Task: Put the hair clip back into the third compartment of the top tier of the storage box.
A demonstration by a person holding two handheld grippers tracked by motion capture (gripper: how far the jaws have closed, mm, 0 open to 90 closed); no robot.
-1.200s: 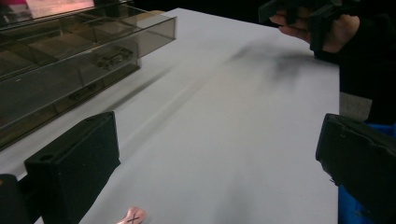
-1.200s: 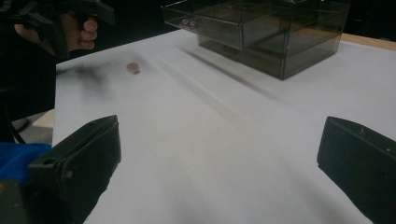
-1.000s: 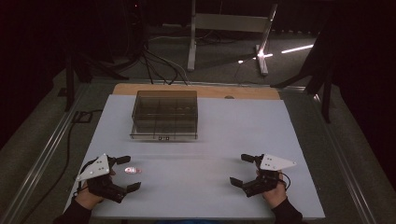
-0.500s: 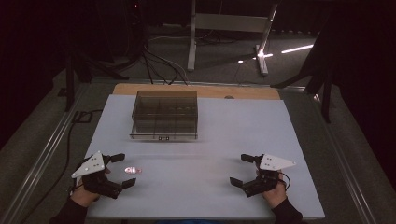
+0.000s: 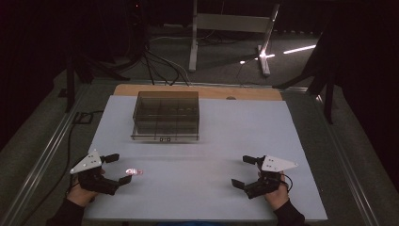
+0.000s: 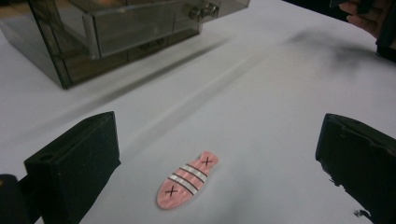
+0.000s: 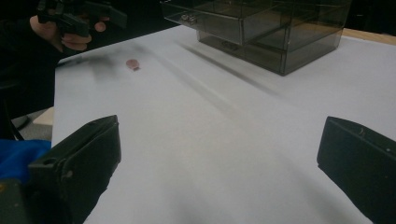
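Worktop carries a small pink fish-shaped piece, flat between the wide-open jaws of the left claw, untouched. Thin, light and stiff by its look, it probably calls for a pinch across its long edges. Right claw hangs open, empty, well apart.

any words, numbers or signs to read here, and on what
"X": a black cross on the pink fish-shaped clip, near its head.
"X": a second black cross near its tail.
The small dark label on the front of the clear drawer box is too small to read.
No other text.
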